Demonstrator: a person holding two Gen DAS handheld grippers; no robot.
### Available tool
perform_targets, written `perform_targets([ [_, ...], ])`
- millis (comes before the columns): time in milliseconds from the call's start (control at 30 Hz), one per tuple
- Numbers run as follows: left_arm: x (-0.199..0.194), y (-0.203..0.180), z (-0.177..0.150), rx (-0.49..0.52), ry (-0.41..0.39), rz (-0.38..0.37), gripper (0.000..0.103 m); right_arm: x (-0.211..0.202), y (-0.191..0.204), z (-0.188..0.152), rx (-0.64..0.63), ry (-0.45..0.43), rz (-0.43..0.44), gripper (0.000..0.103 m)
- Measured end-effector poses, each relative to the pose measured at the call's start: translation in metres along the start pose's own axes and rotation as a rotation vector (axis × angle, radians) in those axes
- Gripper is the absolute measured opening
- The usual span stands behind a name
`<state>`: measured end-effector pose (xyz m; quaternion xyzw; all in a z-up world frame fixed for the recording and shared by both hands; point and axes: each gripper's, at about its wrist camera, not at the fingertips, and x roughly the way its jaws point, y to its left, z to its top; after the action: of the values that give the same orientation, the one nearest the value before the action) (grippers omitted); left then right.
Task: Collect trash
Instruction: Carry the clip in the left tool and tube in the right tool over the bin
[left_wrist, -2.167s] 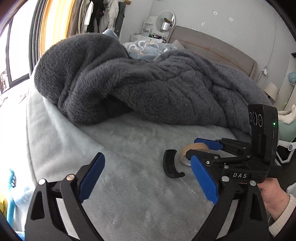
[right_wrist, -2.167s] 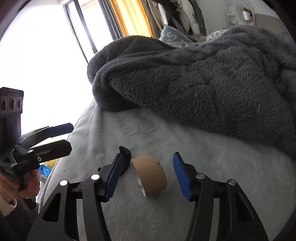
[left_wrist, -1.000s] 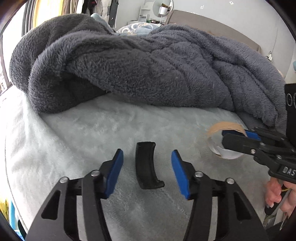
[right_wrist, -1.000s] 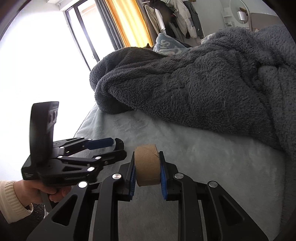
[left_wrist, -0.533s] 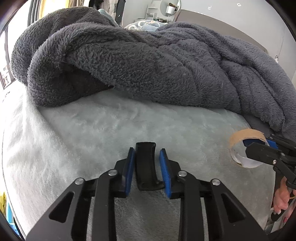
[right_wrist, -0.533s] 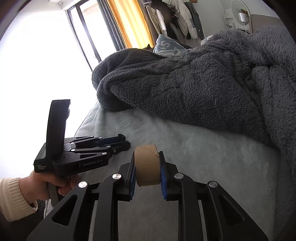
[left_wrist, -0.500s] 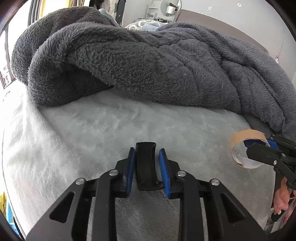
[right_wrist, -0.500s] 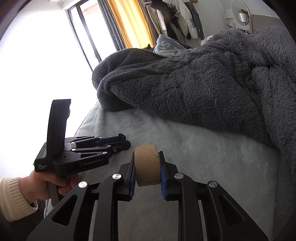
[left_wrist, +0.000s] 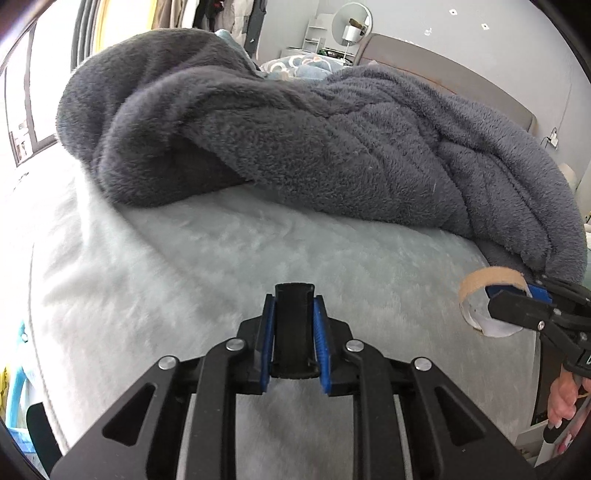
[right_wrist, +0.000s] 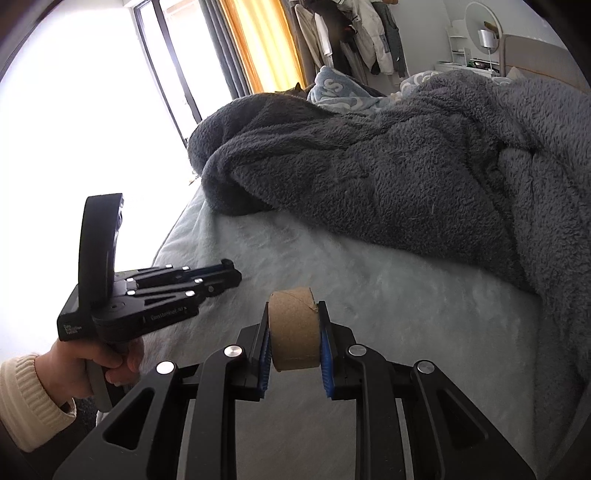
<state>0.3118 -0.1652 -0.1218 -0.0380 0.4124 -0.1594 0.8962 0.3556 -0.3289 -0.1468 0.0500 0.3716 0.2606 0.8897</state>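
Left gripper (left_wrist: 294, 334) pinches a curved black piece (left_wrist: 294, 325); right gripper (right_wrist: 294, 338) squeezes a brown tape roll (right_wrist: 293, 328). Both are over the pale fuzzy bed (left_wrist: 221, 266), near the gray blanket (left_wrist: 295, 140).

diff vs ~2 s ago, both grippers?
The left gripper, open and off to the side then, moved over the black curved piece and shut on it. The right gripper closed on the cardboard tape core and raised it off the bed. The gray blanket did not move.
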Motion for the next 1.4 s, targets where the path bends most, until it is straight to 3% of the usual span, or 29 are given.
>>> perform_targets([
  [467, -0.059, 0.012, -0.040, 0.001, -0.016, 0.102, 0.021, -0.009, 0.037, -0.012, 0.014, 0.028, -0.021, 0.022],
  [800, -0.110, 0.039, -0.058, -0.085, -0.066, 0.144, 0.021, -0.014, 0.073, -0.028, 0.017, 0.044, -0.023, 0.022],
  [1067, -0.140, 0.063, -0.069, -0.098, -0.093, 0.212, 0.021, -0.022, 0.113, -0.031, 0.015, 0.027, 0.015, 0.022],
  [1400, -0.148, 0.106, -0.089, -0.142, -0.052, 0.272, 0.021, -0.017, 0.168, -0.017, -0.027, 0.000, 0.083, 0.022],
])
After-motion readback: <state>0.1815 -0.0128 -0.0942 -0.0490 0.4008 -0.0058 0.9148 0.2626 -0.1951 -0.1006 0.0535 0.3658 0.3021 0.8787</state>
